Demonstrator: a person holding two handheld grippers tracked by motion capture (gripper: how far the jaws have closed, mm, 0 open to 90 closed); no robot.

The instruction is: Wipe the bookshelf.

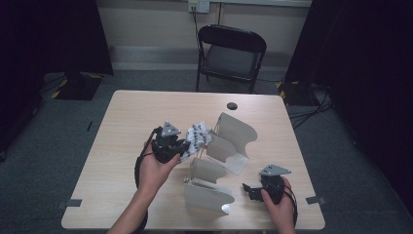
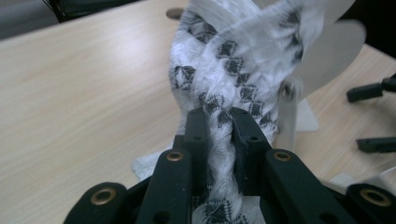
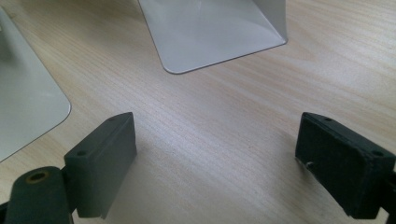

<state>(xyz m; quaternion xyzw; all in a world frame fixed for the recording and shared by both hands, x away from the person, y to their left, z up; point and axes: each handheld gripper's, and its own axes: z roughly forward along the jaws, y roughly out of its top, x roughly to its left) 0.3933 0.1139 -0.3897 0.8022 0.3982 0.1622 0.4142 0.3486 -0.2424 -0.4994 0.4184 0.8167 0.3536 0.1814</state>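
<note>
The cloth (image 2: 233,60) is white with a repeating black diamond-and-cross print, loosely woven and fuzzy at the edges, gathered into a twisted, rope-like bunch where it is gripped. In the high view the cloth (image 1: 197,138) hangs just left of the table's centre, against the upper edge of a grey metal rack (image 1: 229,141) made of curved sheet dividers; a second rack (image 1: 207,195) of the same kind stands near the table's 6 o'clock edge. The left gripper (image 2: 219,121) has its two black jaws pressed together on the bunched cloth, which passes between the pads and spreads out above them, with a loose end trailing down toward the table (image 1: 122,126). In the high view the left gripper (image 1: 182,145) points toward 3 o'clock, the left hand (image 1: 156,168) wrapped round its body from below and the forearm coming in from 6 o'clock. The right gripper (image 3: 215,154) has its jaws spread wide over bare wood, nothing between them, with a flat foot of a rack ahead at 12 o'clock. The right gripper (image 1: 249,189) sits low near the table's 5 o'clock corner, aimed toward 9 o'clock, held in the right hand (image 1: 278,202).
</note>
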